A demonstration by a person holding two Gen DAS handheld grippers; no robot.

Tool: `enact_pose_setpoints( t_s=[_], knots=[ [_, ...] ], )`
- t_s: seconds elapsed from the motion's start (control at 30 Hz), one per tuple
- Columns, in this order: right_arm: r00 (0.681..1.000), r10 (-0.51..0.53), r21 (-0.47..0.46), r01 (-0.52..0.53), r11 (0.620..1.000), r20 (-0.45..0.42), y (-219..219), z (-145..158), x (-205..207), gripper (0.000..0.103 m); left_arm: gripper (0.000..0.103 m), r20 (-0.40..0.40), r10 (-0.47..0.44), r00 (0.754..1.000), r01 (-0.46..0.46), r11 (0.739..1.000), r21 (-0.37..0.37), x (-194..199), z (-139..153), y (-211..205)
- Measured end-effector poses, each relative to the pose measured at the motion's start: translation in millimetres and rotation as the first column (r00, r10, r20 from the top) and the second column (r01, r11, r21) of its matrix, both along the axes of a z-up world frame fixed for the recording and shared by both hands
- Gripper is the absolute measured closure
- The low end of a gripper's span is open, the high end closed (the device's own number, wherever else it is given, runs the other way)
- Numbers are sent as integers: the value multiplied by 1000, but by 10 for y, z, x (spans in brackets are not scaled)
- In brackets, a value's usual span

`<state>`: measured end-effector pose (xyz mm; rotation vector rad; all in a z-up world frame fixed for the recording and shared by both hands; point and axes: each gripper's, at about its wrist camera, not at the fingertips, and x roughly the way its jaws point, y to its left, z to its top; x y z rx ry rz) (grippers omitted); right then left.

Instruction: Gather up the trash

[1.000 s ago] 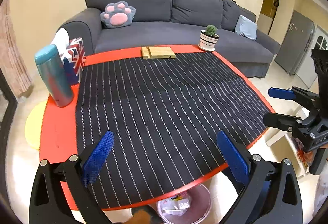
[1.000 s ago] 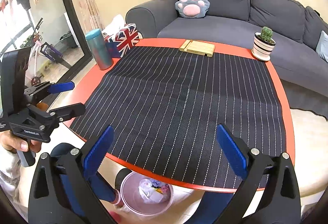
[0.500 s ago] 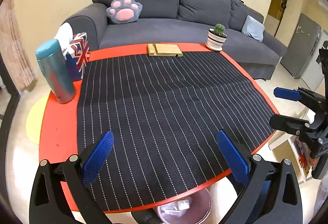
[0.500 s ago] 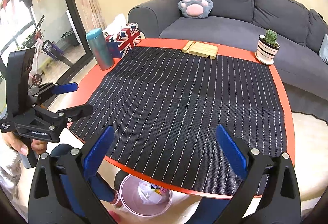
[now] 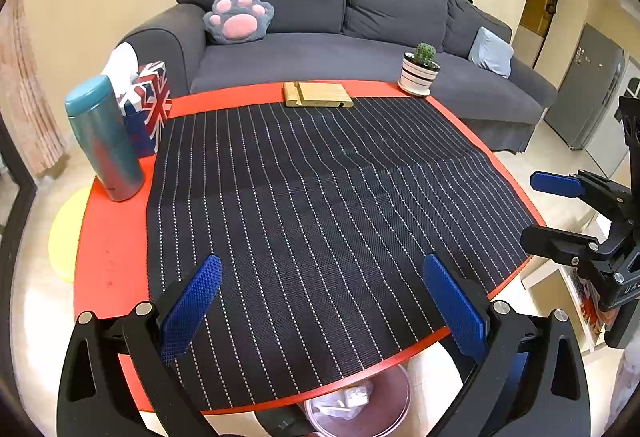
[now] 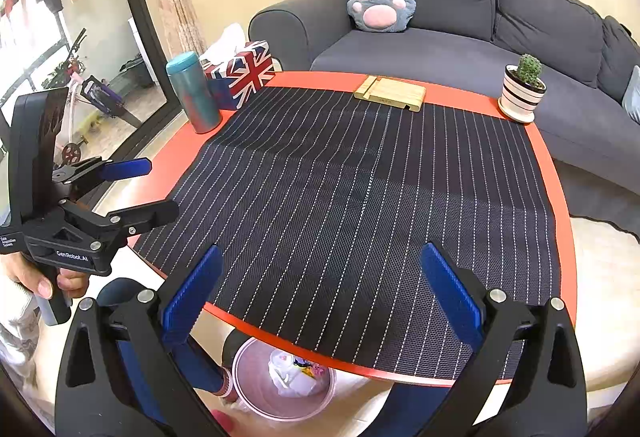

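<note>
Pink bin of trash, below parted fingers

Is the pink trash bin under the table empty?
No. The pink trash bin below the table edge already holds crumpled white wrappers and colourful scraps.

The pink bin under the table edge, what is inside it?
The pink bin holds crumpled white paper and small colourful scraps. The red table edge hides the bin's far rim, and whatever lies beneath the paper is covered.
</note>
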<state>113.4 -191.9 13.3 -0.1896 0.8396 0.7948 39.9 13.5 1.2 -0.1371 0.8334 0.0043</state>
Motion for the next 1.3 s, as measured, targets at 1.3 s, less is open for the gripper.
enact_pose_setpoints(
  t_s=[1.3],
  knots=[
    [1000, 9, -10, -9, 1000, -12, 15, -53, -25, 5, 6, -9, -15, 1000, 15, 1000, -14, 19, -5, -32]
  ],
)
